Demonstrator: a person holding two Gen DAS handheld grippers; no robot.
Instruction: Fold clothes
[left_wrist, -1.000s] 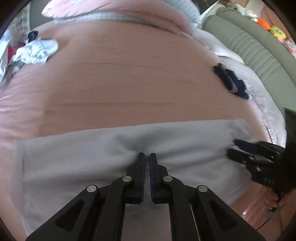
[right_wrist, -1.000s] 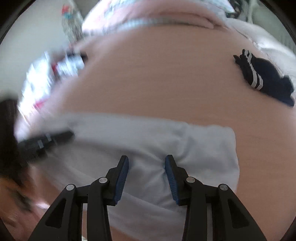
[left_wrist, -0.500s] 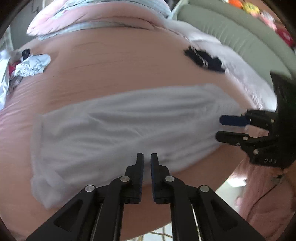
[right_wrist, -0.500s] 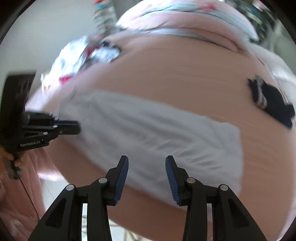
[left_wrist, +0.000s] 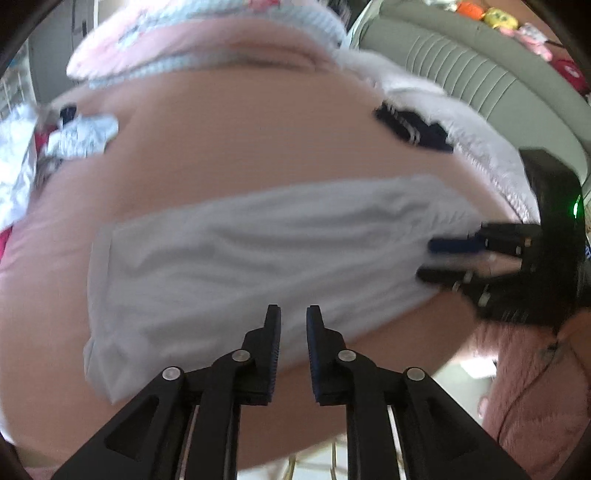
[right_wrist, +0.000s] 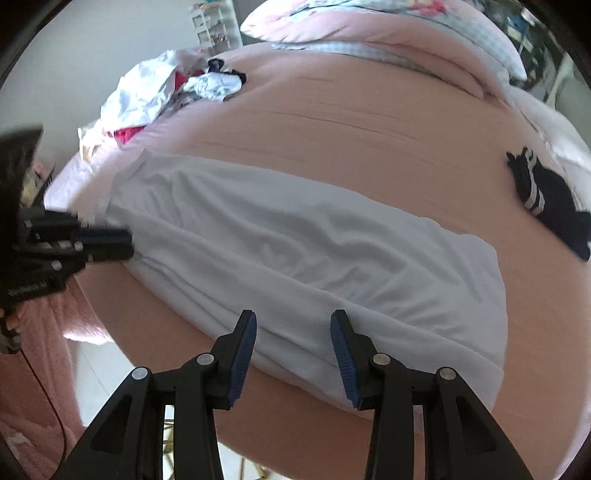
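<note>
My left wrist view is smeared with motion blur, so the dark striped garment (left_wrist: 413, 129) and clothes pile (left_wrist: 74, 136) lose detail, and the pile is cropped at the left edge.

One bed (right_wrist: 369, 122) with a pink cover carries everything. One pale garment (right_wrist: 295, 251), folded into a long band, lies across its near part. One dark piece of clothing with white stripes (right_wrist: 546, 199) lies well apart from it toward the bed's far side. One heap of mixed laundry (right_wrist: 159, 96) sits at the other far corner; how many pieces make it up cannot be told. One pink pillow (right_wrist: 388, 33) lies at the head. Two tools are in view: the left tool (left_wrist: 292, 325) and the right tool (right_wrist: 293, 334), each with two fingers.
</note>
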